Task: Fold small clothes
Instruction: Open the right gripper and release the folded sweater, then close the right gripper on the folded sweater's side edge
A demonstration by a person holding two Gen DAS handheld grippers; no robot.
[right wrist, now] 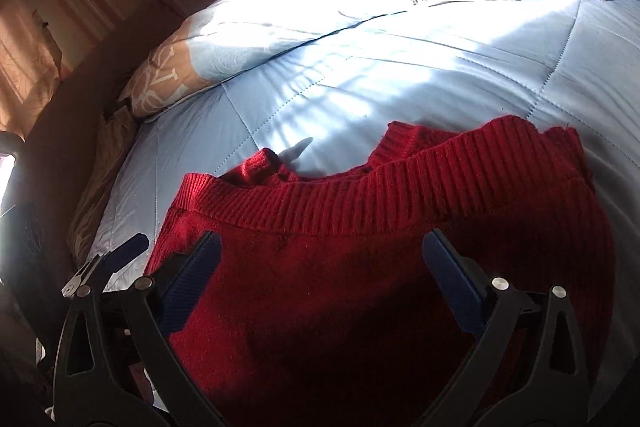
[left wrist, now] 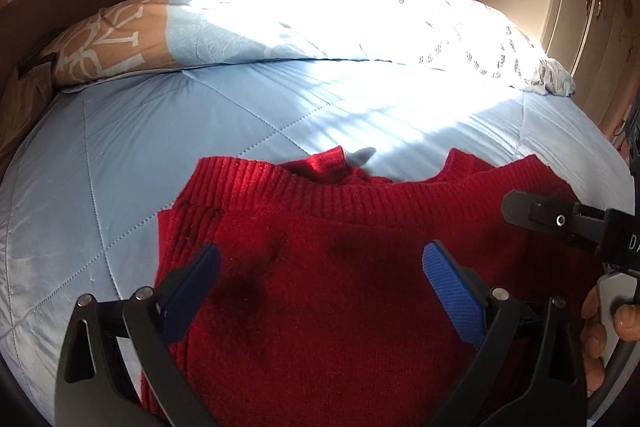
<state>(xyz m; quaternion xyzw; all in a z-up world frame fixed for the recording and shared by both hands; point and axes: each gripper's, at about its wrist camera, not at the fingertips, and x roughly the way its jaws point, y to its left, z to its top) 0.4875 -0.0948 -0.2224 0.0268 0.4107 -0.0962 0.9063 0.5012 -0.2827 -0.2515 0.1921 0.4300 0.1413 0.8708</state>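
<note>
A red knit sweater [left wrist: 340, 287] lies folded on the light blue quilt [left wrist: 160, 147], its ribbed hem band across the far side and a bit of red cuff poking out behind it. My left gripper [left wrist: 320, 263] hovers just over the sweater, open, with only the knit surface below its blue pads. In the right wrist view the same sweater [right wrist: 340, 287] fills the near half, and my right gripper [right wrist: 322, 247] stands wide open above it, holding nothing. A blue-tipped finger [right wrist: 128, 247] of the left gripper shows at the sweater's left edge.
A patterned pillow [left wrist: 280, 23] lies across the far side of the bed in bright sunlight. A striped wall is behind it and a pale wardrobe [left wrist: 580, 7] stands at right. A person's hand [left wrist: 596, 327] holds the right gripper's handle at the right edge.
</note>
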